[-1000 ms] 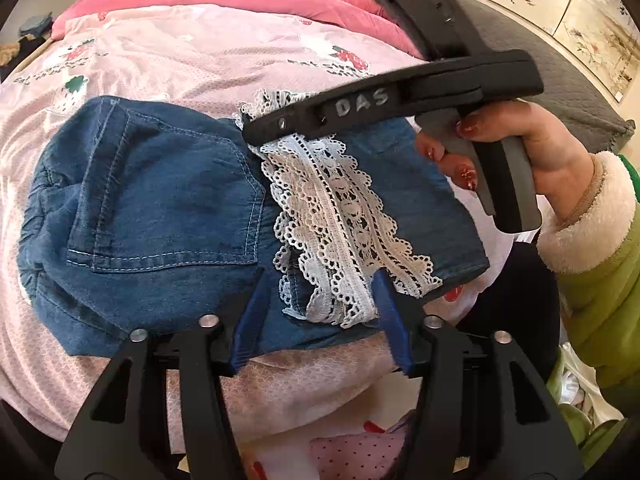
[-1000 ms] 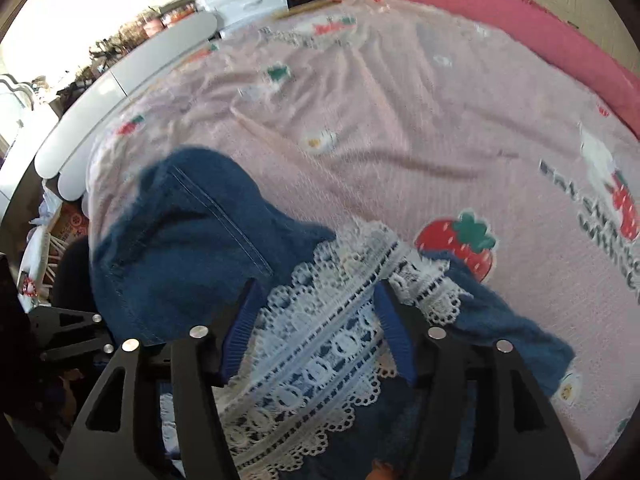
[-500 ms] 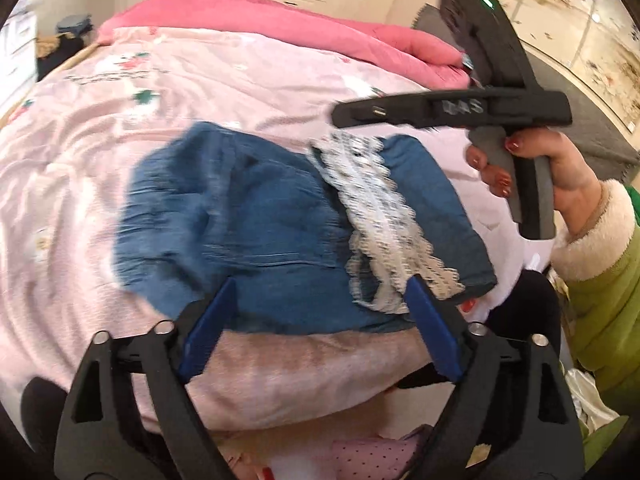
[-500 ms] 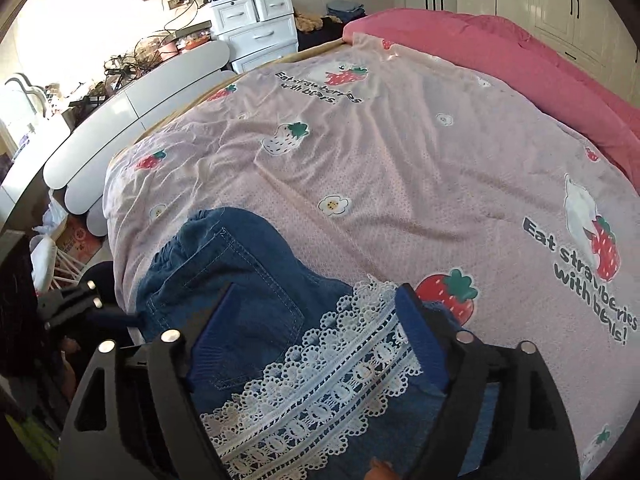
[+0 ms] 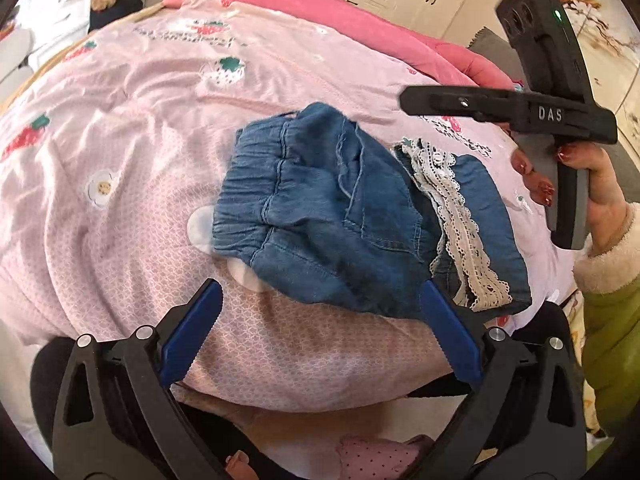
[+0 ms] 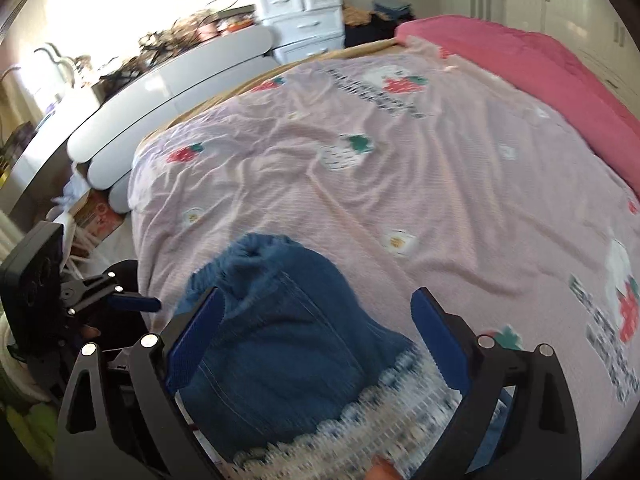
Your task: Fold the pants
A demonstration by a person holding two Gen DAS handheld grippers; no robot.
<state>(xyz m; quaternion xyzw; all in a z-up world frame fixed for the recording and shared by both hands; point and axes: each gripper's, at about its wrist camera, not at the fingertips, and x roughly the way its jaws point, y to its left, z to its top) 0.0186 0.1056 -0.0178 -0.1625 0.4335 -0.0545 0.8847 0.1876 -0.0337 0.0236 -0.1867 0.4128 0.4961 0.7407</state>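
Observation:
The denim pants with a white lace trim lie folded into a compact bundle near the front edge of the pink bedsheet. My left gripper is open and empty, just short of the bundle's near edge. My right gripper is open and empty, hovering above the pants; the lace trim shows blurred below it. The right gripper's body shows in the left wrist view, held in a hand above the bundle's right end.
A pink quilt lies along the bed's far side. A white curved headboard and white drawers stand beyond the bed. The left gripper shows at the bed's edge in the right wrist view.
Both grippers have opened wider and pulled back and up from the pants. The pants lie released on the bed, now seen further off in both views.

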